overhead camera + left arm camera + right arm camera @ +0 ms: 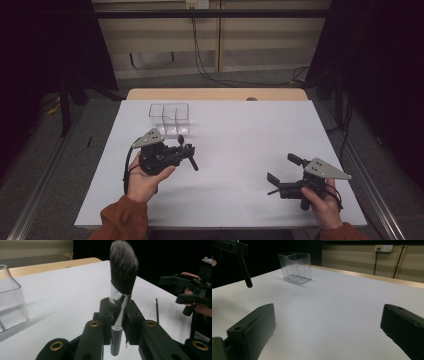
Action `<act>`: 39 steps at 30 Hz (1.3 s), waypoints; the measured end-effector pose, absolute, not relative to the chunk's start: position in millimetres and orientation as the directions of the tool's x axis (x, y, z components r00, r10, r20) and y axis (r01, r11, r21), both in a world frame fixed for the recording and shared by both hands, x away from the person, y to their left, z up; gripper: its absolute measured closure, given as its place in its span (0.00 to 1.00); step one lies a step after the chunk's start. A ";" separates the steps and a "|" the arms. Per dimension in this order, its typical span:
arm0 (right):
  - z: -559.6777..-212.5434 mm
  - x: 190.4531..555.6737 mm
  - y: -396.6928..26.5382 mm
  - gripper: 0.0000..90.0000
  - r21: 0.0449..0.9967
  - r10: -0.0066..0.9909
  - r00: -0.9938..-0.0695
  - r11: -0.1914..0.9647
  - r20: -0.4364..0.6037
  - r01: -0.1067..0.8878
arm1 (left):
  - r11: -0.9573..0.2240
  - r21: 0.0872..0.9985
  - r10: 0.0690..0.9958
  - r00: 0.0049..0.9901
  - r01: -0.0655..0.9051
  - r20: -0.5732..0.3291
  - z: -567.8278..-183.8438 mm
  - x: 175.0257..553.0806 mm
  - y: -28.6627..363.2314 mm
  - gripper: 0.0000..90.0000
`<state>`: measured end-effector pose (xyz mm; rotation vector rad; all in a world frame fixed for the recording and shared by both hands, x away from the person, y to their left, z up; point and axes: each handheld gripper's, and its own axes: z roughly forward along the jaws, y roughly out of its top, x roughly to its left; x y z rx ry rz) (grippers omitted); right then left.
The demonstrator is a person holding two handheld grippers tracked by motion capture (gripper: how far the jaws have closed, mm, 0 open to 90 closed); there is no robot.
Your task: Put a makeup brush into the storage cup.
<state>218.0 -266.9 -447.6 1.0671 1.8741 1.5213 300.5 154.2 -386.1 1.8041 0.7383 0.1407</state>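
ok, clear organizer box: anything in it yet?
Empty. The clear organizer box shows bare compartments; the makeup brush is clamped in the left gripper, outside the box.

The left tongs (117,322) clamp the silver ferrule of a makeup brush (122,285), bristles up. A clear plastic box (11,302) stands left on the white counter (70,290); the right tongs (186,291) hover at right.

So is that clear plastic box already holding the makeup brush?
No, the makeup brush is clamped in the left gripper, while the clear box stands apart.
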 end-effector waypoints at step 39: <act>-453.7 205.6 -282.4 0.00 0.962 0.809 -0.583 0.096 0.073 0.254 | -0.148 0.905 0.660 0.722 0.399 -0.210 -369.1 353.2 177.7 0.88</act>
